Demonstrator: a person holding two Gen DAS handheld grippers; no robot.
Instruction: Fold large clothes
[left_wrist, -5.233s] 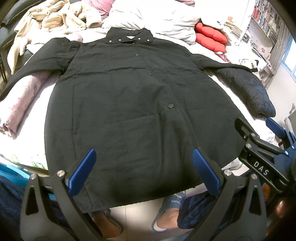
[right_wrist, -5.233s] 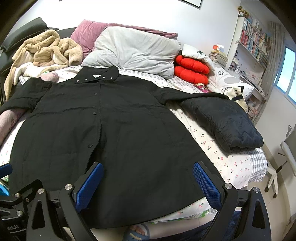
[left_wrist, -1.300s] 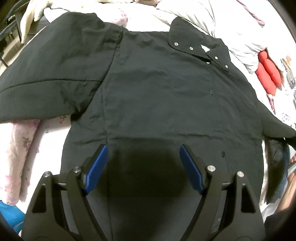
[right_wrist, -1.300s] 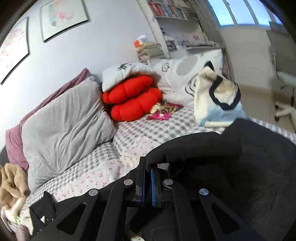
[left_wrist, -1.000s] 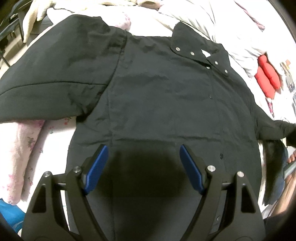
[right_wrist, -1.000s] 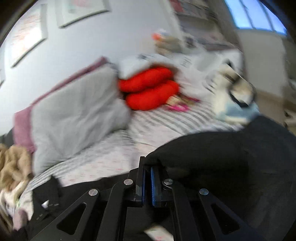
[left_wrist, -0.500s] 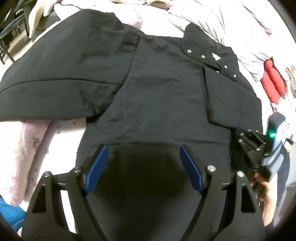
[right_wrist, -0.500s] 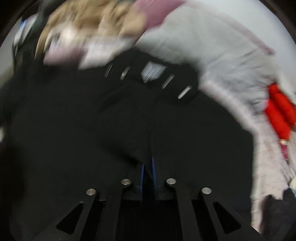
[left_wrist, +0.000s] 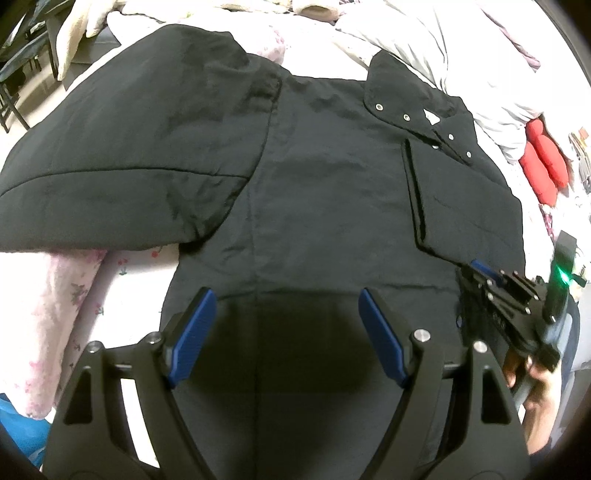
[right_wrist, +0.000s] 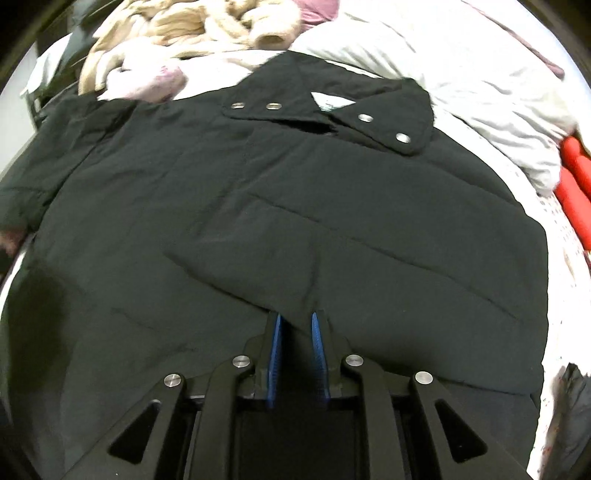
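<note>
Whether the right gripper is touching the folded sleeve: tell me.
Cannot tell. Right wrist view: the right gripper, jaws parted, ends at the edge of the folded sleeve; neither contact nor gap shows plainly.

Left gripper (left_wrist: 286, 325) fingers spread wide; right gripper (right_wrist: 297, 325) fingers narrowly parted, bare hand (left_wrist: 532, 384) gripping its handle.

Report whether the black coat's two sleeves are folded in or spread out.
One each: the right sleeve lies folded across the black coat's chest; the left sleeve is spread out sideways.
</note>
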